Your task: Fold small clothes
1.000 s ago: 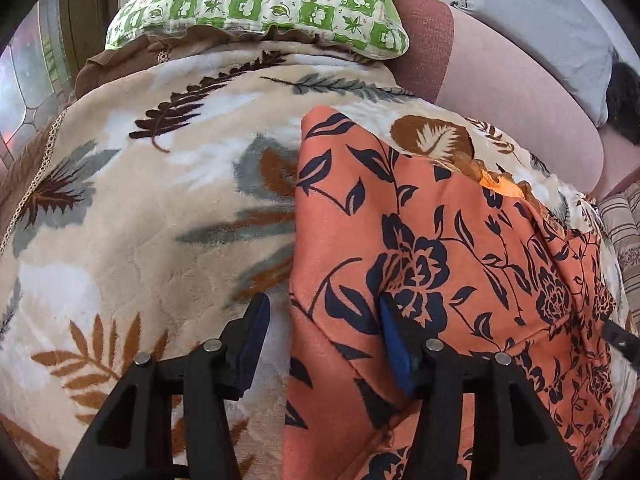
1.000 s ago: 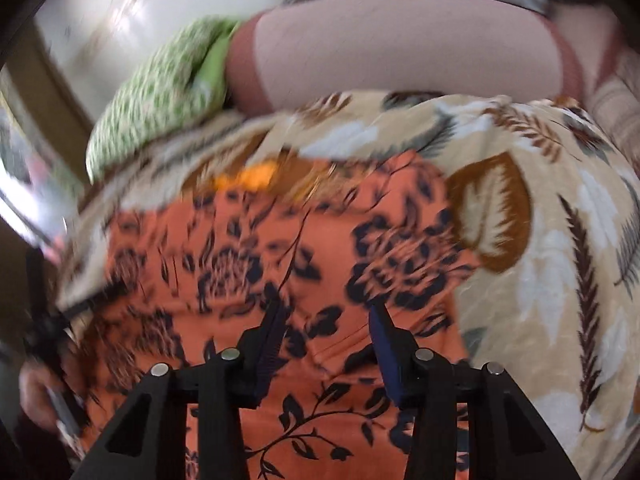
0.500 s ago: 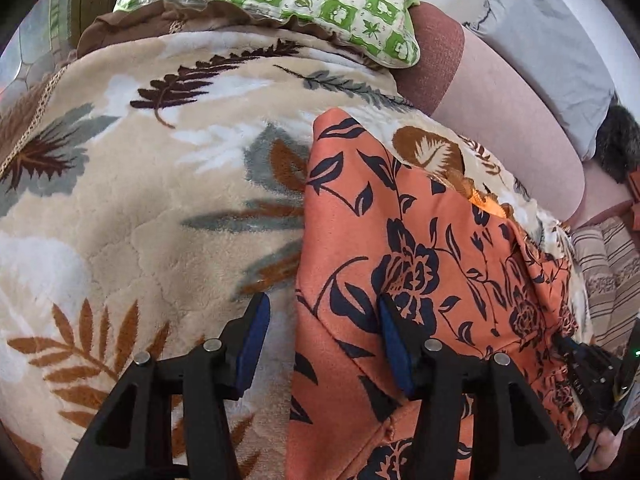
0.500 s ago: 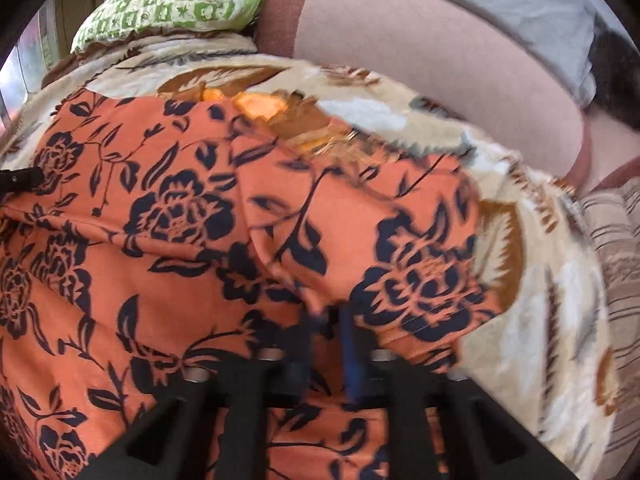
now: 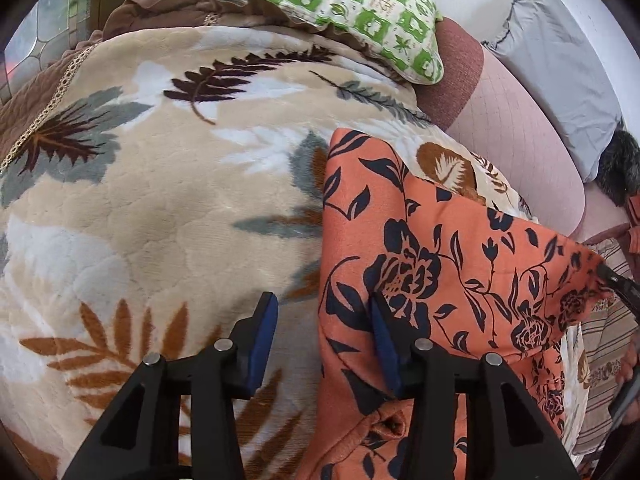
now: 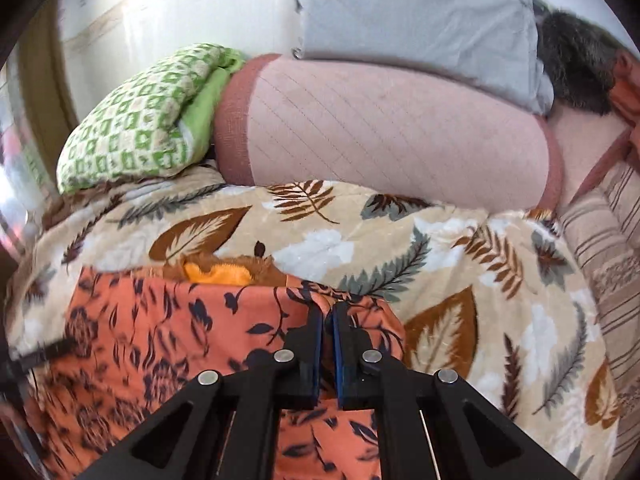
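An orange garment with a dark navy flower print [image 5: 440, 264] lies on a beige leaf-patterned blanket [image 5: 160, 208]. My left gripper [image 5: 322, 312] is open. Its right finger rests on the garment's left part and its left finger is over the blanket. My right gripper [image 6: 328, 312] is shut on the garment's [image 6: 180, 332] far right edge and holds that edge lifted off the blanket [image 6: 460, 272]. An orange-and-brown fuzzy piece [image 6: 224, 272] shows behind the garment's far edge.
A green checked pillow [image 5: 320, 4] and a pink quilted bolster [image 6: 380, 136] lie at the head of the bed. A grey pillow [image 6: 420, 20] sits behind them. A striped cloth [image 6: 608, 248] lies at the right.
My right gripper closed on the garment's edge and lifted it, pulling the cloth taut. My left gripper stayed open in about the same place.
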Demonstrator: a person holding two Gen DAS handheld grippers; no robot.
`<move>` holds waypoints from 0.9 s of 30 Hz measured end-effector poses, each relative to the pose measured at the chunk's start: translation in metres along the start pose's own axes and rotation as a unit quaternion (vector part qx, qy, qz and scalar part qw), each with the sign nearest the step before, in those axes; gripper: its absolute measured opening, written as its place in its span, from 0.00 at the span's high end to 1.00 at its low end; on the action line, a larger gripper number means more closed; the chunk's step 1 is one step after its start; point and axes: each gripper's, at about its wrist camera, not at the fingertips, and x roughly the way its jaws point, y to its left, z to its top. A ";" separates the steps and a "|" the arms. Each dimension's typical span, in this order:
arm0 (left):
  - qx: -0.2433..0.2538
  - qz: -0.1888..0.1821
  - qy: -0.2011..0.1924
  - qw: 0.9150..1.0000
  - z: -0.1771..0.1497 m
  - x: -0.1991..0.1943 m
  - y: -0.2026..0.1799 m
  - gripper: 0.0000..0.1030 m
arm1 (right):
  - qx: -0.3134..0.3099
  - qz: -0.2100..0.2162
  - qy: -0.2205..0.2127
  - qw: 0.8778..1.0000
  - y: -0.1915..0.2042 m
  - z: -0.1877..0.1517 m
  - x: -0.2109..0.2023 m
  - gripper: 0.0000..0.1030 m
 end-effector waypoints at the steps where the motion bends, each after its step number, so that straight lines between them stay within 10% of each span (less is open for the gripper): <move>1: -0.001 -0.002 0.001 1.000 0.000 0.000 0.002 0.53 | 0.018 0.005 0.015 1.000 -0.002 0.005 0.011 0.94; 7: -0.001 -0.013 0.004 1.000 0.000 -0.002 0.005 0.52 | 0.141 0.028 0.151 0.978 -0.034 -0.006 0.103 0.94; 18: -0.007 -0.002 0.000 1.000 -0.004 -0.008 0.009 0.54 | 0.121 0.060 0.020 0.991 -0.032 0.008 0.034 0.88; 27: -0.024 -0.010 0.004 1.000 -0.002 -0.009 0.010 0.54 | 0.081 0.063 0.052 0.993 -0.001 0.009 0.041 0.87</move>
